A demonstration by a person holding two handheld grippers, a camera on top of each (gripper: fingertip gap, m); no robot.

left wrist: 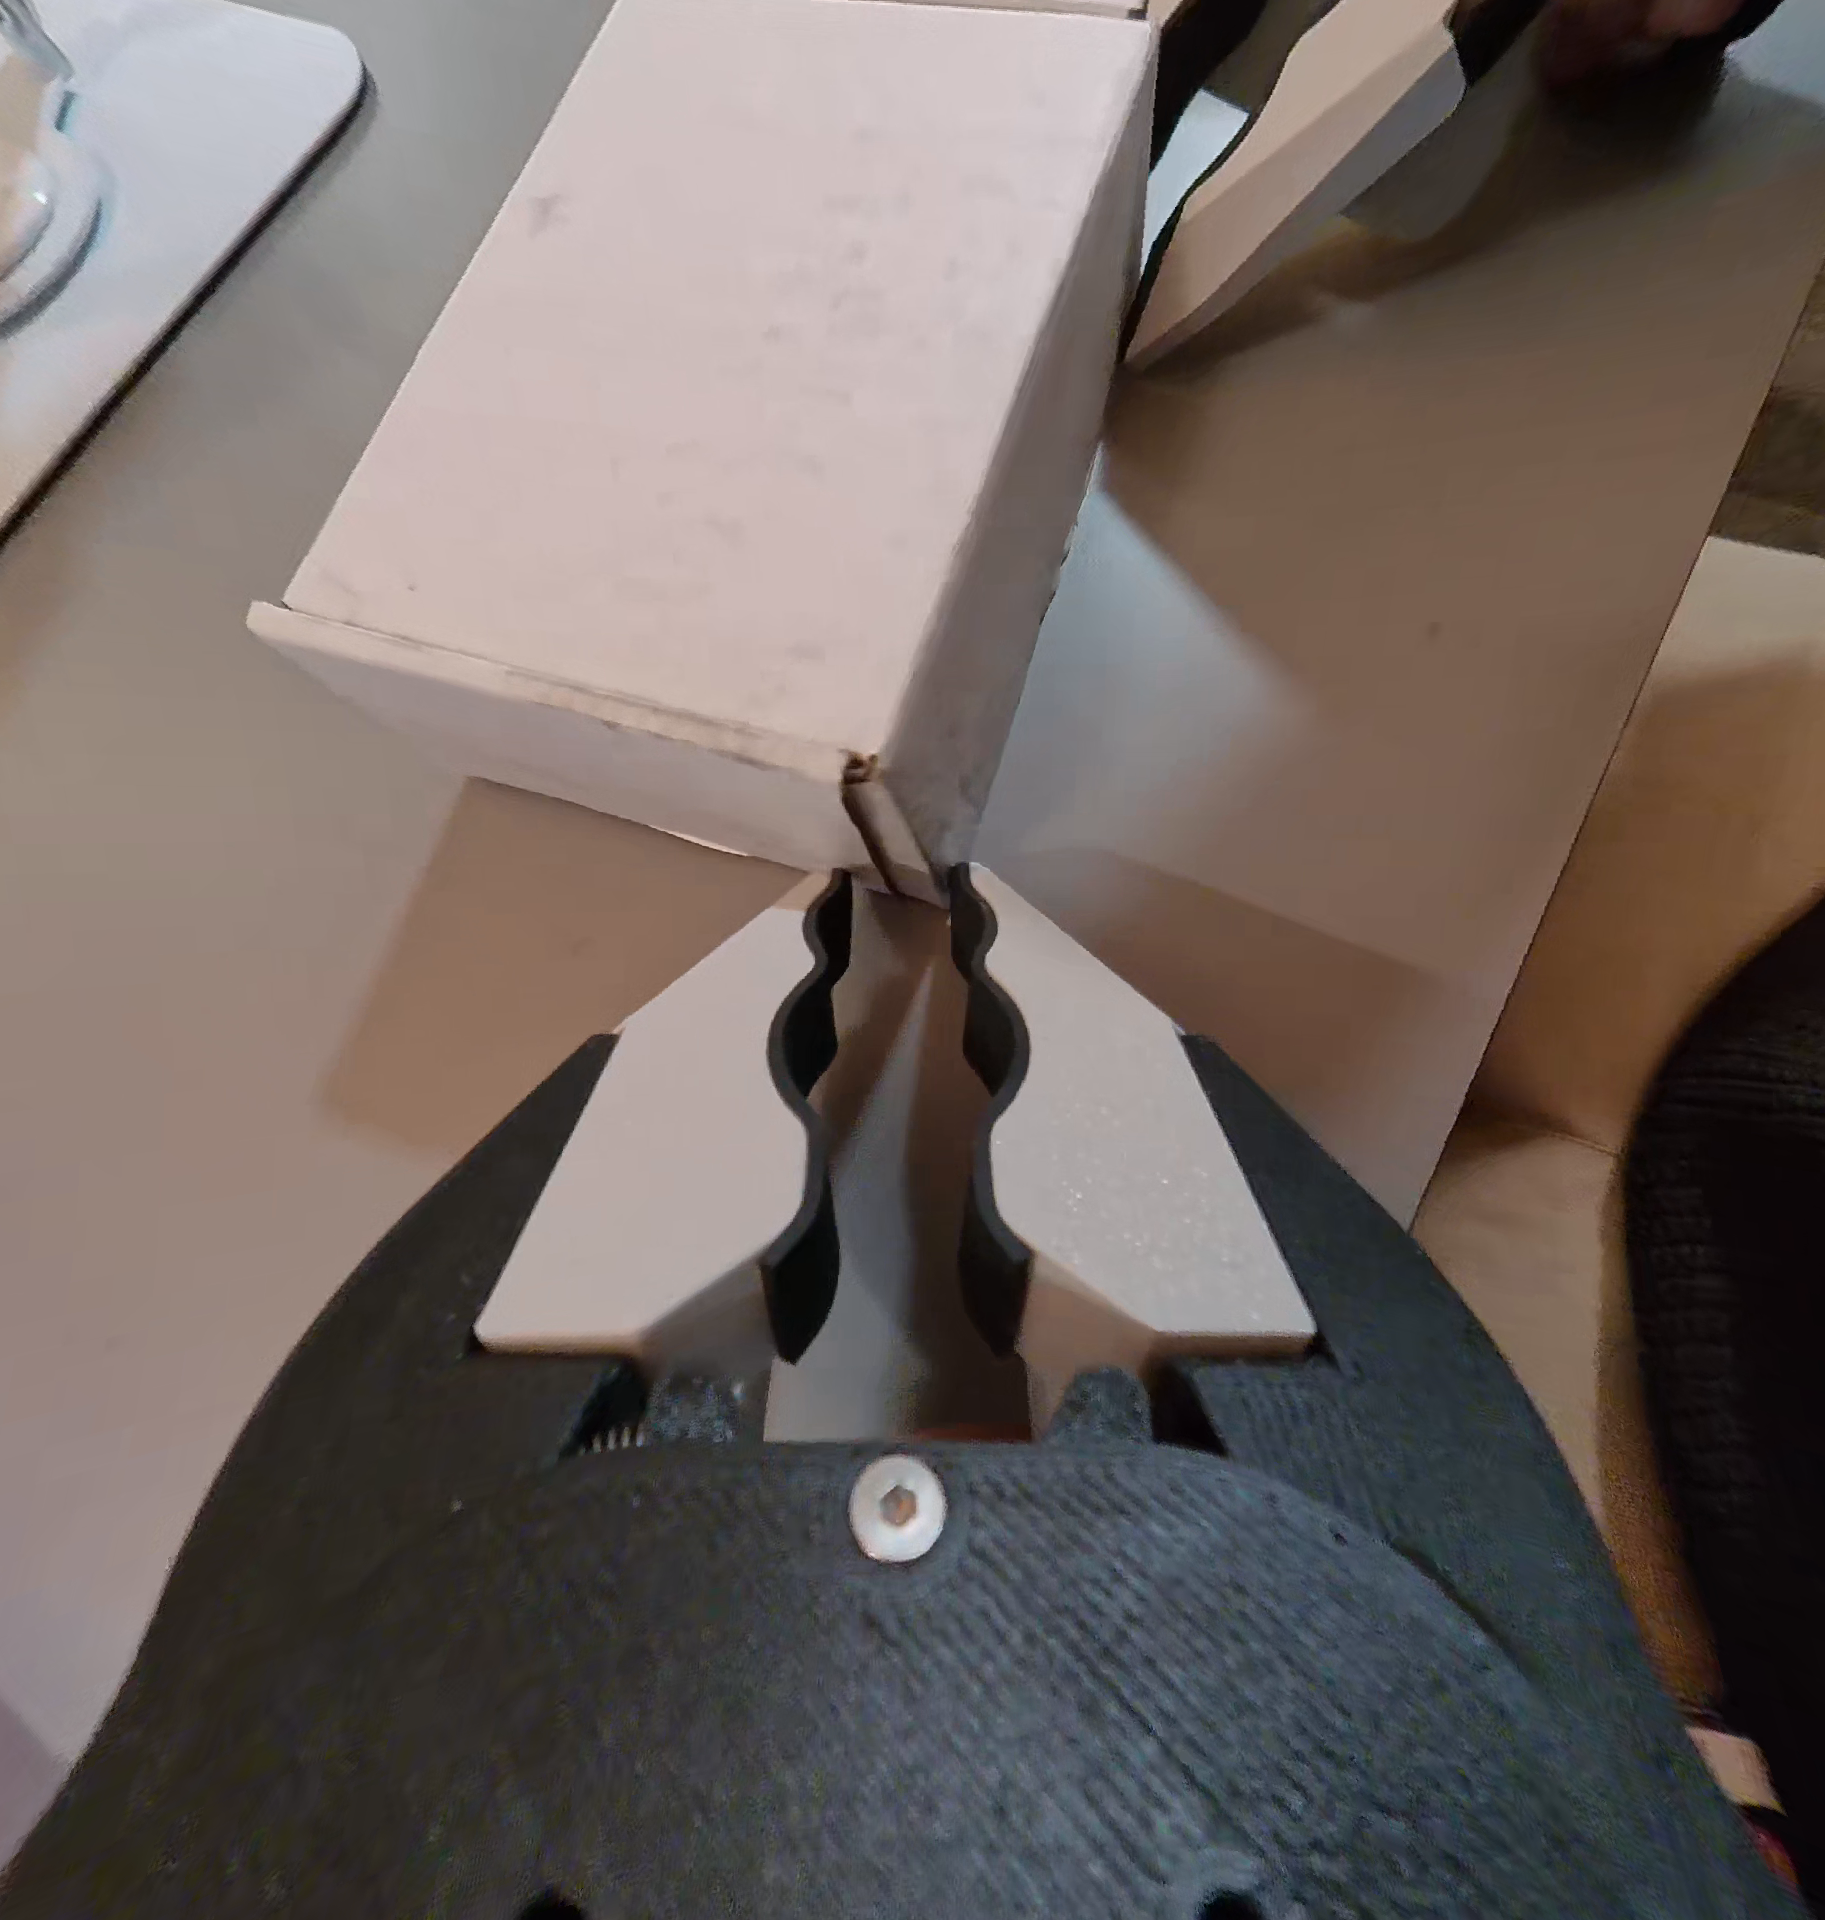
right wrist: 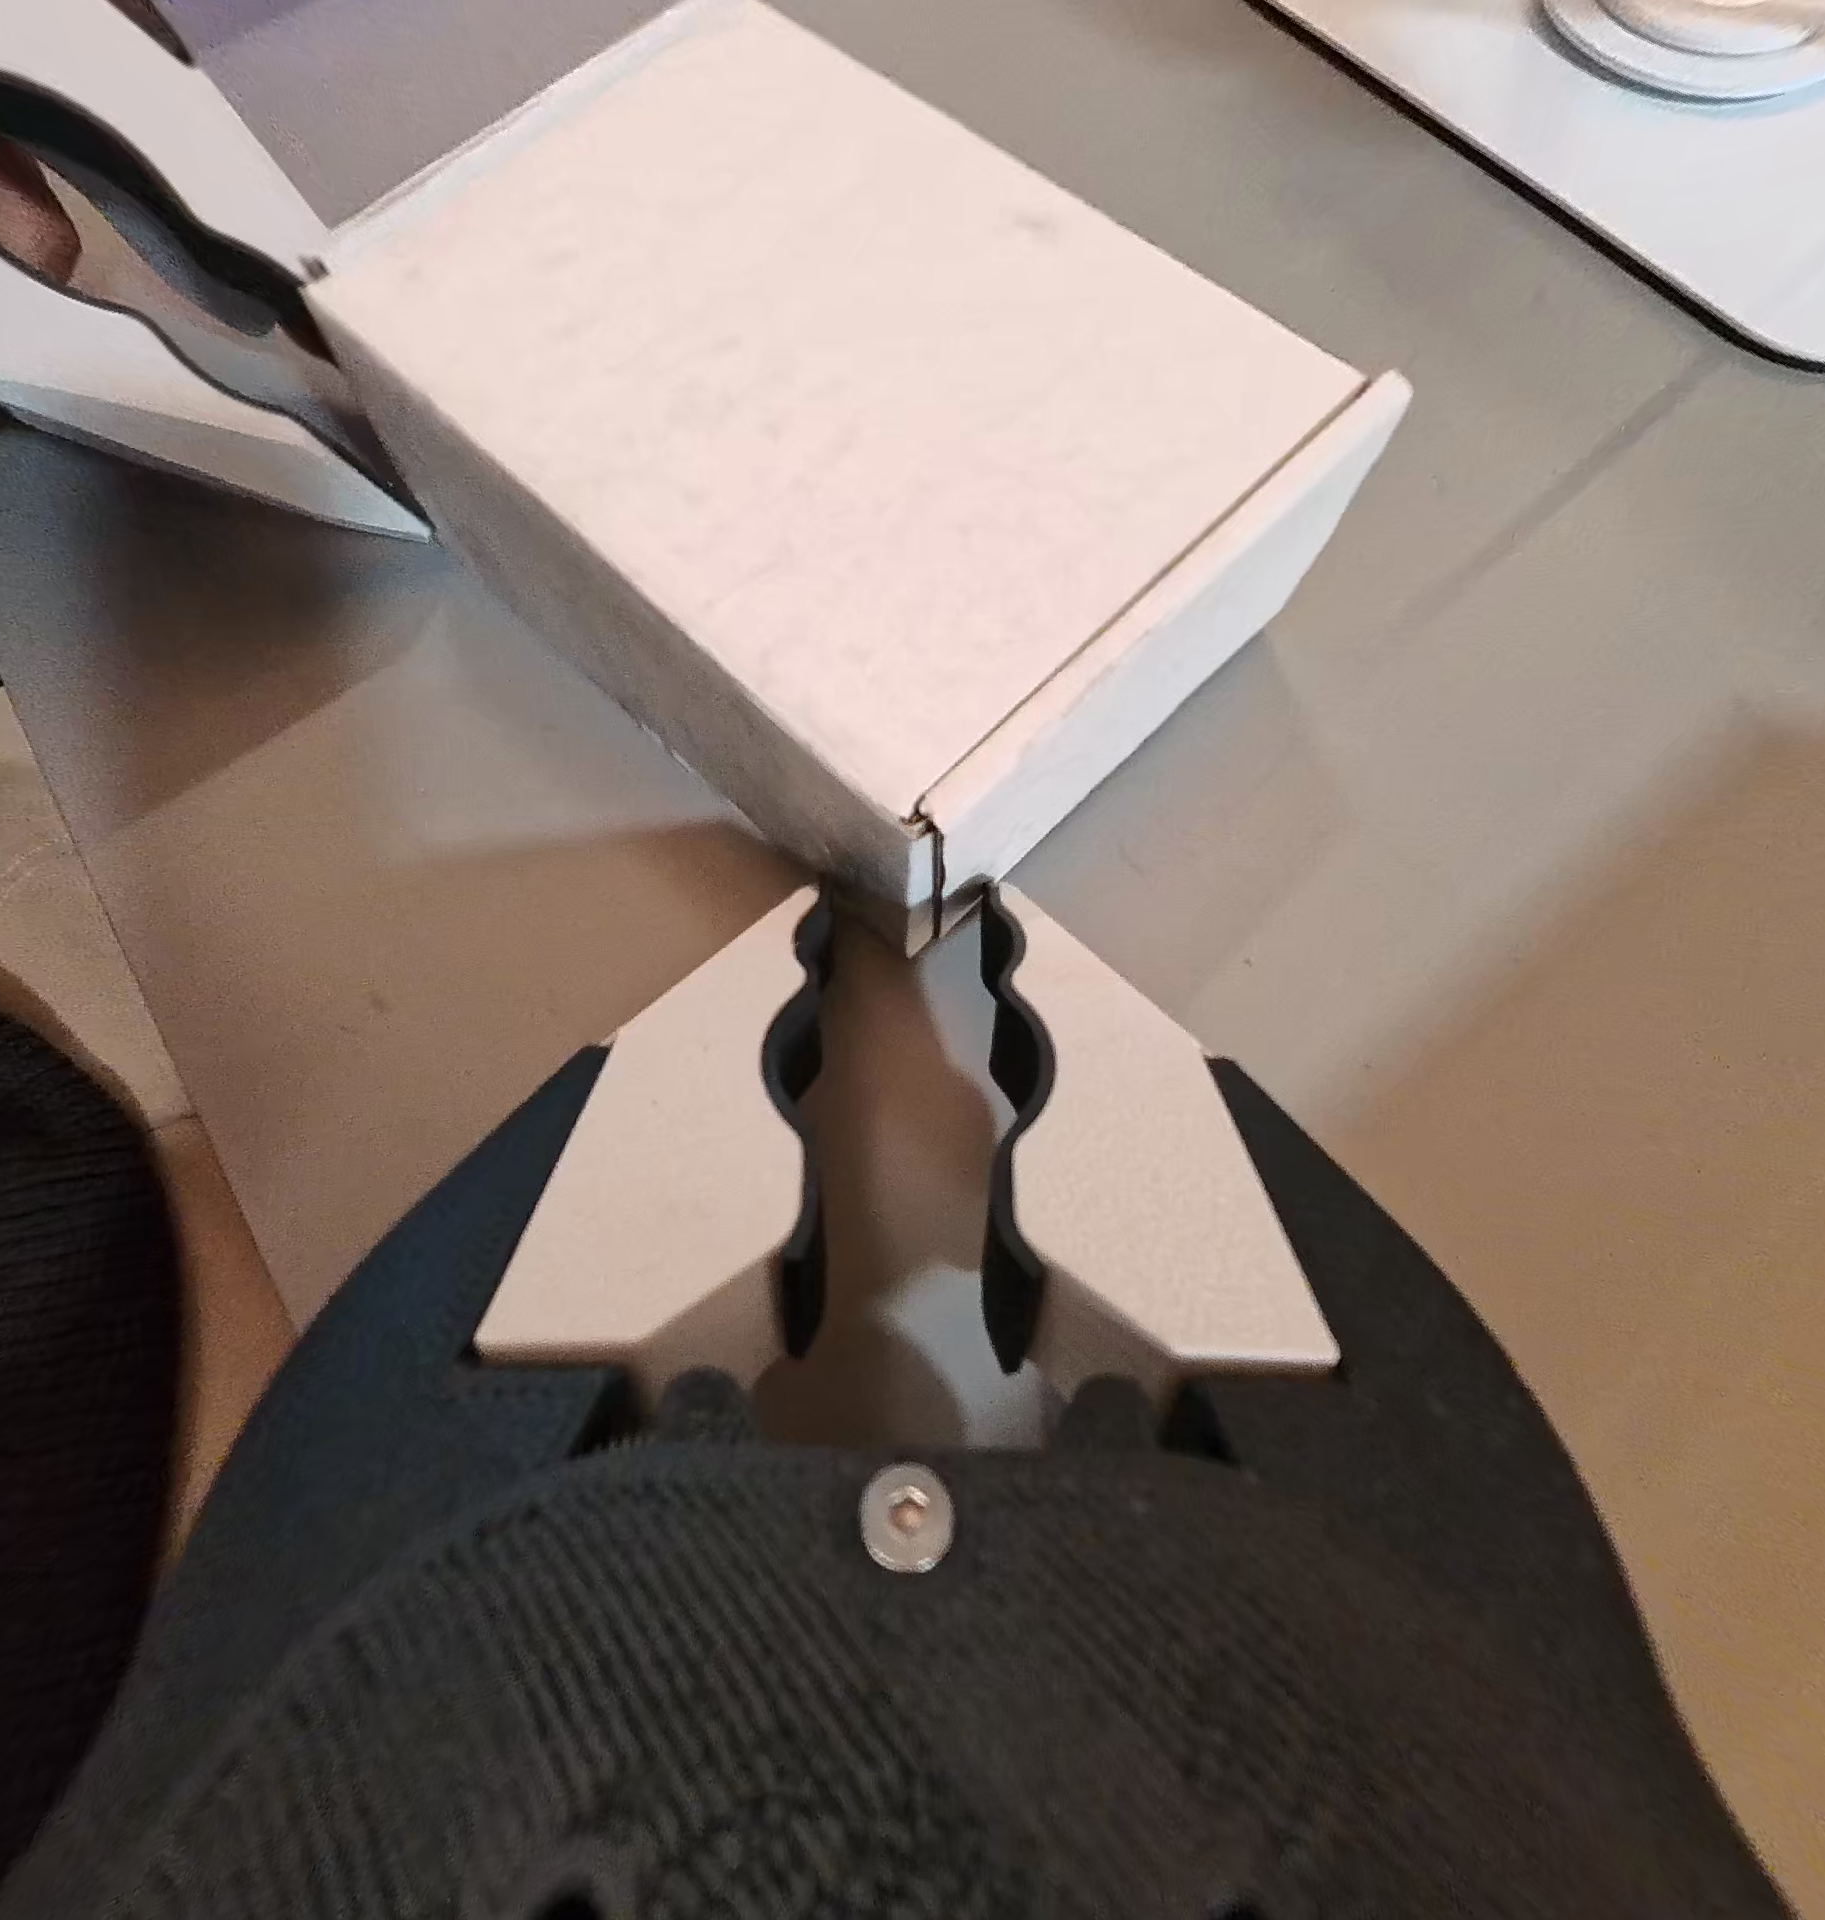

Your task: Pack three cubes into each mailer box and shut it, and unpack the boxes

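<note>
- We see the closed white cardboard mailer box (left wrist: 742, 416) held above the grey counter (left wrist: 160, 831).
- Our left tongs (left wrist: 892, 883) pinch one lower corner of it.
- Our right tongs (right wrist: 908, 904) pinch another corner, both narrow.

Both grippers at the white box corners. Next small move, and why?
Probably lift the lid's front edge: the mailer box is shut, no cubes show, and the left gripper and right gripper each pinch a near corner.
</note>
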